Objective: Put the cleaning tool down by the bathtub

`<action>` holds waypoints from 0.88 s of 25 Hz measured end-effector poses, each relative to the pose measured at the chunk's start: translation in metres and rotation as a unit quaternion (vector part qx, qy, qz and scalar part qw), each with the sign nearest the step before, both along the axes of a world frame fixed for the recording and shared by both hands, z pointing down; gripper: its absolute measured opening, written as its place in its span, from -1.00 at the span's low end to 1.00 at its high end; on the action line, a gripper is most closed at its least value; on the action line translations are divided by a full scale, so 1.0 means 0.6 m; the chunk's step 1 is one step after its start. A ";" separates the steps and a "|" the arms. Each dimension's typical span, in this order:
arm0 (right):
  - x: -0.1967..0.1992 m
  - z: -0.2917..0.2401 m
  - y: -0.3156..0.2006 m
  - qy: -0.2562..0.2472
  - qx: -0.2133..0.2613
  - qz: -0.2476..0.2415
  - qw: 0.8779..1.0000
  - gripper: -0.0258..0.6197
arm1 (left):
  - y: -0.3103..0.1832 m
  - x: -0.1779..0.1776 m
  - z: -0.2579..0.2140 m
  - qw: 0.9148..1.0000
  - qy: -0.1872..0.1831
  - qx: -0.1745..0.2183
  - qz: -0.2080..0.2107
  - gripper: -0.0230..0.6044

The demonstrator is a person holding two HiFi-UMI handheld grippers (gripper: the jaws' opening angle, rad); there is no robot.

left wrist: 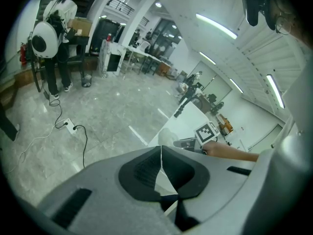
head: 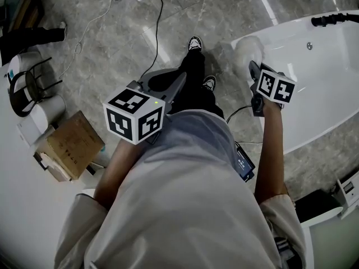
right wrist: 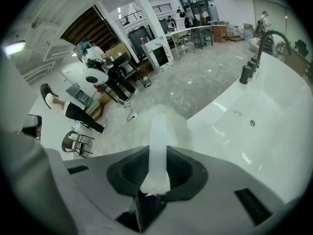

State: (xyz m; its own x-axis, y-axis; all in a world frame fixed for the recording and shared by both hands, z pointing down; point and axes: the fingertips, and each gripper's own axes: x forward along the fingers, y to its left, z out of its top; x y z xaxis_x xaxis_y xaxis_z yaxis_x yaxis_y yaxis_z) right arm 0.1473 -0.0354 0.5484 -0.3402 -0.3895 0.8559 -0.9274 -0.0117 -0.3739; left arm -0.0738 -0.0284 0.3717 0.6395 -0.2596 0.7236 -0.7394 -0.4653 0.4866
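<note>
Pinching cleaning tool (right wrist: 159, 126): right gripper (right wrist: 157, 155), seemingly near bathtub (right wrist: 266, 126) | left gripper (left wrist: 161, 155) pressed together

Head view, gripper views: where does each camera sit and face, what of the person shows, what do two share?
Head view: on the head, facing steeply down; legs, left gripper, right gripper show.
Left gripper view: on that gripper, facing across the floor; right forearm shows.
Right gripper view: on that gripper, facing along the cleaning tool toward the bathtub; leg shows.
Head and right gripper views share the bathtub.
</note>
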 end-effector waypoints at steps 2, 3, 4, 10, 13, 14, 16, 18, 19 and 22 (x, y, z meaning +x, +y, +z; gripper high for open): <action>0.002 0.008 0.000 0.002 -0.005 -0.001 1.000 -0.68 | -0.001 0.000 0.001 1.000 0.000 0.000 -0.001 -0.90; 0.002 0.011 -0.001 0.003 -0.007 -0.002 1.000 -0.68 | -0.002 -0.001 0.001 1.000 0.000 -0.001 -0.002 -0.90; 0.003 0.014 -0.002 0.003 -0.008 -0.002 1.000 -0.68 | -0.004 -0.001 0.002 1.000 -0.001 -0.001 -0.002 -0.90; 0.007 0.030 -0.010 0.009 -0.019 -0.004 1.000 -0.68 | -0.011 -0.004 0.002 1.000 -0.004 -0.003 -0.005 -0.90; 0.011 0.039 -0.013 0.014 -0.023 -0.003 1.000 -0.68 | -0.012 -0.006 0.002 1.000 -0.006 -0.004 -0.008 -0.90; 0.013 0.041 -0.013 0.014 -0.024 -0.002 1.000 -0.68 | -0.012 -0.006 0.002 1.000 -0.007 -0.004 -0.008 -0.90; 0.015 0.046 -0.014 0.015 -0.025 0.000 1.000 -0.68 | -0.012 -0.005 0.001 1.000 -0.007 -0.004 -0.009 -0.90; 0.017 0.050 -0.015 0.015 -0.027 0.002 1.000 -0.68 | -0.012 -0.006 0.001 1.000 -0.008 -0.004 -0.010 -0.90; 0.018 0.053 -0.015 0.015 -0.029 0.002 0.999 -0.68 | -0.012 -0.006 0.001 1.000 -0.008 -0.005 -0.011 -0.90; 0.019 0.062 -0.015 0.017 -0.032 0.000 0.999 -0.68 | -0.013 -0.009 0.003 1.000 -0.010 -0.005 -0.015 -0.90</action>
State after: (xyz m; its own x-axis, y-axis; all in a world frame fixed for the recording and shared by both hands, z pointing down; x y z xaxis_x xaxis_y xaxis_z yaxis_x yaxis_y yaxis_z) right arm 0.1585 -0.0444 0.5858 -0.3099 -0.3336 0.8903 -0.9399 -0.0336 -0.3398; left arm -0.0792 -0.0361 0.3734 0.6173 -0.2709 0.7386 -0.7625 -0.4374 0.4769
